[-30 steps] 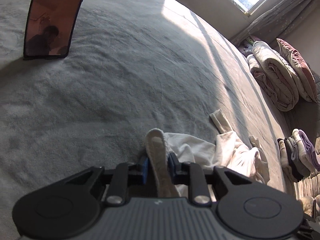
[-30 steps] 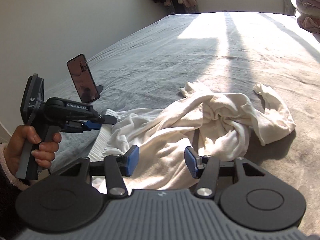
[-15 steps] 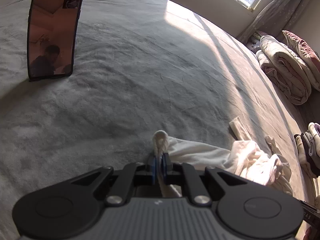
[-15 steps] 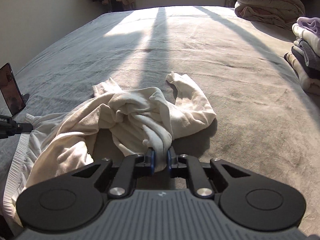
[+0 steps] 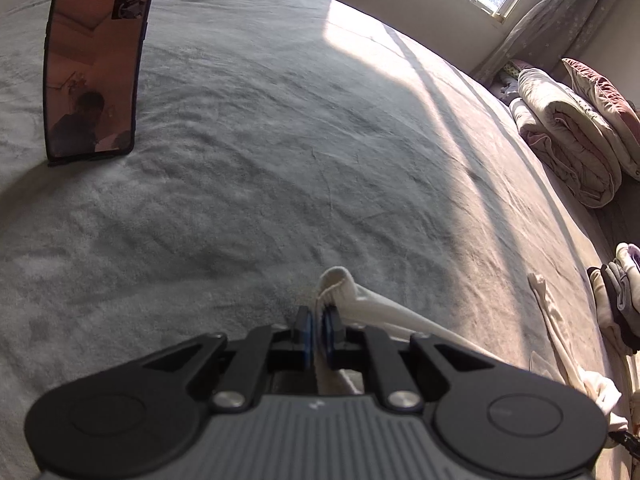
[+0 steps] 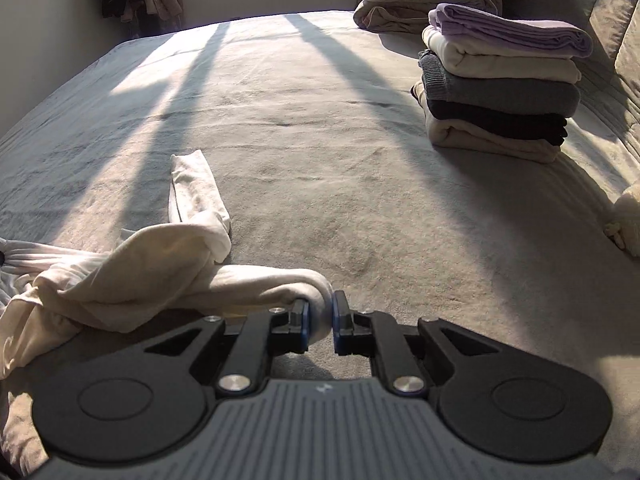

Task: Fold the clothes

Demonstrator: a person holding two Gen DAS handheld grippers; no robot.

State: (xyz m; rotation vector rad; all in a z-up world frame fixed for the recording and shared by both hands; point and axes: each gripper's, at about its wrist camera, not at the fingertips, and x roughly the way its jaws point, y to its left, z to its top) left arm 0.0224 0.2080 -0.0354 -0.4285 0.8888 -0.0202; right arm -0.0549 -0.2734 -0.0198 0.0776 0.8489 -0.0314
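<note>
Left gripper (image 5: 316,330): pinched tight on a ribbed edge of the crumpled cream cotton garment (image 6: 120,276)
Right gripper (image 6: 319,322): clamped on a rolled fold
Garment: stretched between both, over the grey bed cover (image 6: 320,140)

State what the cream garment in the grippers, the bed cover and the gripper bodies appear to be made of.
Cream garment: soft knit, probably cotton jersey; matte, drapes in rounded folds, ribbed edge at the left gripper.
Bed cover: grey fleece or plush, going by its short fuzzy nap and dull sheen.
Right gripper: matte black moulded plastic, ribbed grey housing, blue pads likely rubber, bright metal pivot pins.
</note>
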